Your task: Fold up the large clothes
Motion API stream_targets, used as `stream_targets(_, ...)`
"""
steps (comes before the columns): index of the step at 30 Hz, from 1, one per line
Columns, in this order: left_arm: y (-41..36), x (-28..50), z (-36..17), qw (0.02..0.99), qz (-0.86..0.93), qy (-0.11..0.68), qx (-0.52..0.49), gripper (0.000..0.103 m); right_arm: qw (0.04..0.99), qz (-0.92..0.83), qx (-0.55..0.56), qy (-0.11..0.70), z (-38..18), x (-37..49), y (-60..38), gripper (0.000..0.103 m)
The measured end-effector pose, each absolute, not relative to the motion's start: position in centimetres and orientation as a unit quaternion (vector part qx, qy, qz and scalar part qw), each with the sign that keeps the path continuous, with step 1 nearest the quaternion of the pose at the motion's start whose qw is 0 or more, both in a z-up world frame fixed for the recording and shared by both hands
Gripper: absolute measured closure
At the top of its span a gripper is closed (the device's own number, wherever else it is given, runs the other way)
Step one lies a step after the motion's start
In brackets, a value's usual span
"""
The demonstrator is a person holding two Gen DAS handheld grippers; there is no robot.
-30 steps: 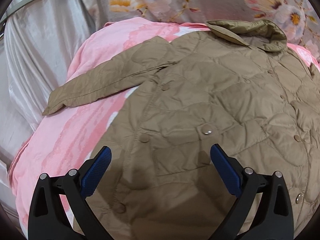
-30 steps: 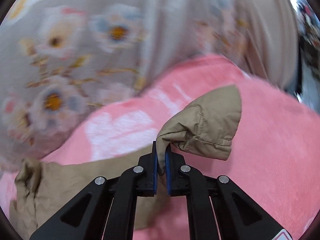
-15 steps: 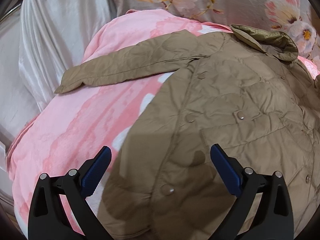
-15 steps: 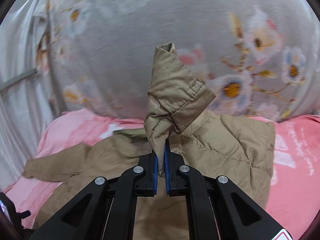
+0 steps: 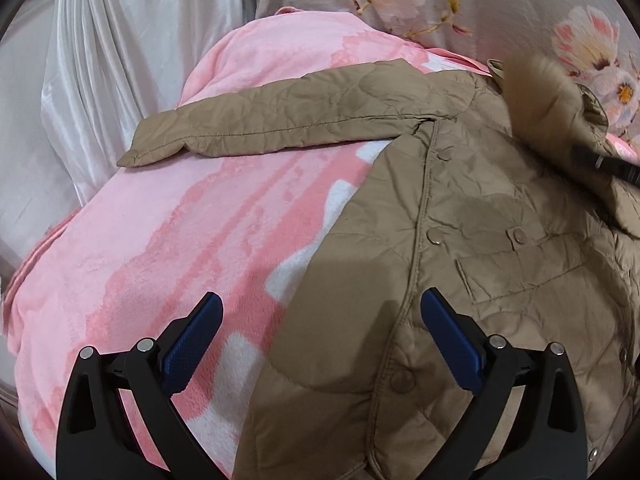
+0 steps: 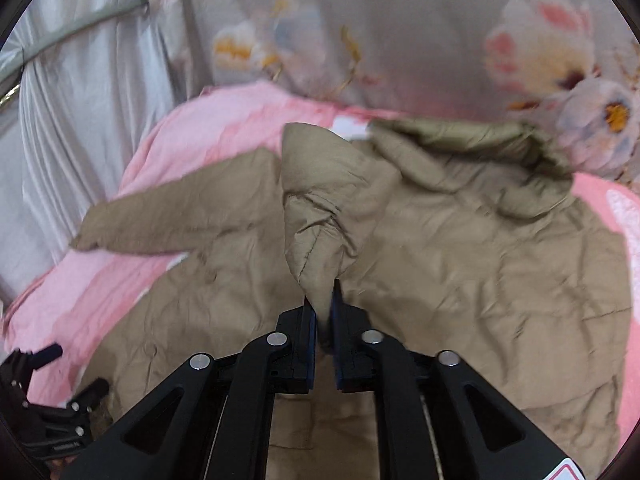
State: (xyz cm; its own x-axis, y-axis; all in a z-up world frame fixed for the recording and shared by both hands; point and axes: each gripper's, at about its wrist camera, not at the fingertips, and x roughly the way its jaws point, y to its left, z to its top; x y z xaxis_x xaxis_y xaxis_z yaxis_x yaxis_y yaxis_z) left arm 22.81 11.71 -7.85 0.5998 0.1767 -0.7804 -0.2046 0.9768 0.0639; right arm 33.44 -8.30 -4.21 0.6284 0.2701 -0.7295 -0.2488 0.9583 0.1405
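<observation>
So this is pretty early in the fold, I'd say. The tan quilted jacket (image 5: pixel 472 240) is spread front-up across the pink blanket (image 5: pixel 192 240), snaps done up, collar toward the blanket's far edge by the floral fabric. The only real progress: the right gripper (image 6: pixel 323 312) has its jaws pressed together on the cuff of the right sleeve (image 6: pixel 316 216) and is holding it up over the jacket's chest, so that sleeve looks like it's on its way across the body. It isn't laid down flat though, it's bunched and standing up out of the jaws.

The left gripper (image 5: pixel 320 344) is spread wide, holding nothing, hovering over the near edge of the blanket right where the jacket's side hem meets the pink. The left sleeve (image 5: pixel 280 116) is stretched straight out toward the blanket's left edge, untouched. My guess at what's left: lay the right sleeve down, bring the left one in, then fold the body up at least once. So mostly still to do.

As for the surface, it's a soft fleecy blanket, pink with paler blotches, over something humped like a bed or sofa, can't tell which. Squishy, so creases probably won't press sharp. Behind it hangs grey fabric with big flowers (image 5: pixel 500 8), and off the left edge there's shiny silvery-white draped cloth (image 5: pixel 100 60). The right camera view is motion-blurred, so fine detail there is iffy.
</observation>
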Motion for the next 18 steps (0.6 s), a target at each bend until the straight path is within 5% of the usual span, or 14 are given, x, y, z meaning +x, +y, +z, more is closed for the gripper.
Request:
stream_targets(3, 12.0, 23.6, -7.8, 0.893, 0.103, 0.437, -0.024, 0.006, 0.886, 0.161, 0.015, 0.434, -5.1, 32.3, -7.8, 0.076)
stream_targets(5, 11.9, 24.5, -7.5, 0.892, 0.096, 0.44, -0.033, 0.006, 0.881, 0.19, 0.052, 0.431, -4.8, 30.3, -8.6, 0.047)
stream_targets(18, 4.9, 33.7, -7.1, 0.844, -0.076, 0.494, -0.192, 0.007, 0.889, 0.038, 0.213, 0.403, -4.9, 22.3, -25.9, 0.044)
